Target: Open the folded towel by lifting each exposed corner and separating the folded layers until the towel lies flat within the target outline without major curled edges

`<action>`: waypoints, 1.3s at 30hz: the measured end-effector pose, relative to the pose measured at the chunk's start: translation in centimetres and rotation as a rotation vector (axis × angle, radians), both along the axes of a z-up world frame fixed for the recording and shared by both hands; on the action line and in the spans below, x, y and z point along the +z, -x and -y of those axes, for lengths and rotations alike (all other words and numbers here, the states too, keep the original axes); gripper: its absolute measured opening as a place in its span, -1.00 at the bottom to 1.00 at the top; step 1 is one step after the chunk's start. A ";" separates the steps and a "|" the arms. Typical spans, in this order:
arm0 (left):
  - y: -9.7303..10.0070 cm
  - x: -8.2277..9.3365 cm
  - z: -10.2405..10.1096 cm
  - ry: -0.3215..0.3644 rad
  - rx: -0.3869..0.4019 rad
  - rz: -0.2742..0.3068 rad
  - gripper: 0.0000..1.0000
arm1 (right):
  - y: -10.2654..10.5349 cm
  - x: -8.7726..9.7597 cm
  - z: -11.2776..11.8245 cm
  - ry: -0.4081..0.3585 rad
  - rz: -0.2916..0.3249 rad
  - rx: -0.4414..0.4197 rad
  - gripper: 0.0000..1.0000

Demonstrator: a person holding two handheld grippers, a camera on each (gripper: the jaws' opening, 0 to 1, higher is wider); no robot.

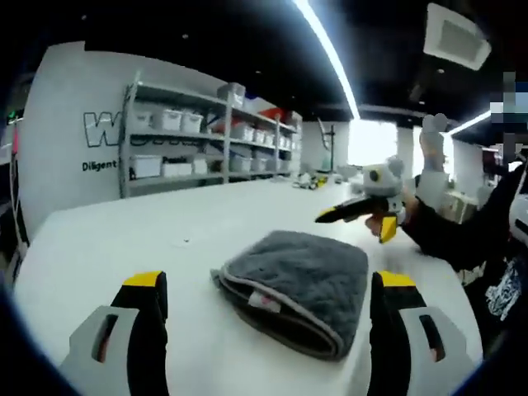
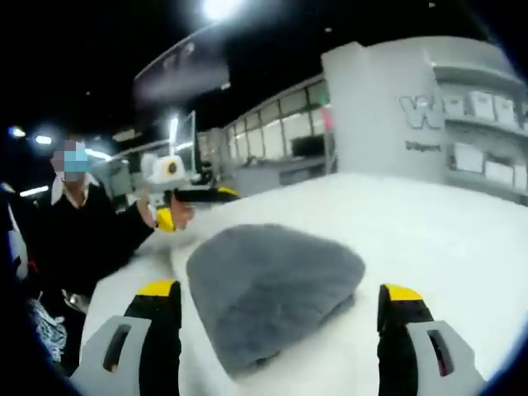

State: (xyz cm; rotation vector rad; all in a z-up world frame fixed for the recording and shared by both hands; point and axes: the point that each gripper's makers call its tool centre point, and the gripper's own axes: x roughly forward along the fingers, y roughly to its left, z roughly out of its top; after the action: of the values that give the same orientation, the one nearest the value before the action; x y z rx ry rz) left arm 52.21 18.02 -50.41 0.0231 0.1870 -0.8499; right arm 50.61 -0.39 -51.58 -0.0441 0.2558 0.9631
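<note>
Currently both hand-held grippers sit wide open, nothing held, one on each side of the towel.

Left hand-held gripper (image 1: 268, 289): jaws spread, yellow tips low on either side of the grey towel (image 1: 295, 285) in the left gripper view. Towel lies folded on the white worktop (image 1: 124, 239), near the jaws but not touching them. Folded layers face this camera: stacked edges and a small label show at the near left end. Probably why this side is lined up here, since the exposed corner is reachable from it.

Right hand-held gripper (image 2: 279, 301): jaws equally spread, towel (image 2: 272, 285) between and just ahead of the tips. From this side the towel (image 2: 272, 285) shows a smooth rounded back, likely the fold line. No loose corner visible here.

Each gripper shows up in the other's view: right hand-held gripper (image 1: 363, 213) beyond the towel, left hand-held gripper (image 2: 194, 196) likewise, a person's hand (image 2: 161, 216) wrapped on it. Both are clear of the cloth.

Judgement: task not started, towel fully folded. No target outline visible on the worktop (image 2: 429, 239); can't tell where flat is meant to land. Opposed stance makes sense: one side pins or steadies, the other lifts the top layer. Next move likely needs the left side to come down on the layered edge and pinch only the top ply. Risk: grabbing all layers and dragging the bundle.

Shelving with bins (image 1: 206, 136) is behind, irrelevant.
</note>
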 end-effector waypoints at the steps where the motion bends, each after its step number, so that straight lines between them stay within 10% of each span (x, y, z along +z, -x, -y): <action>1: -0.7 0.3 -0.9 0.001 0.031 0.015 0.99 | -0.2 0.4 0.3 -0.014 0.003 -0.016 1.00; 18: -1.5 3.9 -4.3 -0.011 0.239 0.089 0.89 | -2.0 4.6 3.5 0.014 0.181 -0.160 0.99; 39: -1.1 2.2 -3.6 0.030 0.254 -0.018 0.92 | -3.1 2.7 5.4 0.009 0.100 -0.202 0.96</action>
State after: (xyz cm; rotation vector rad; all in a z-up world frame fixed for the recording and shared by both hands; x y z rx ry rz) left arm 53.33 21.63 -48.25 -0.0359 0.1897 -0.5995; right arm 53.72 -5.76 -48.85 -0.0729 0.1691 0.7566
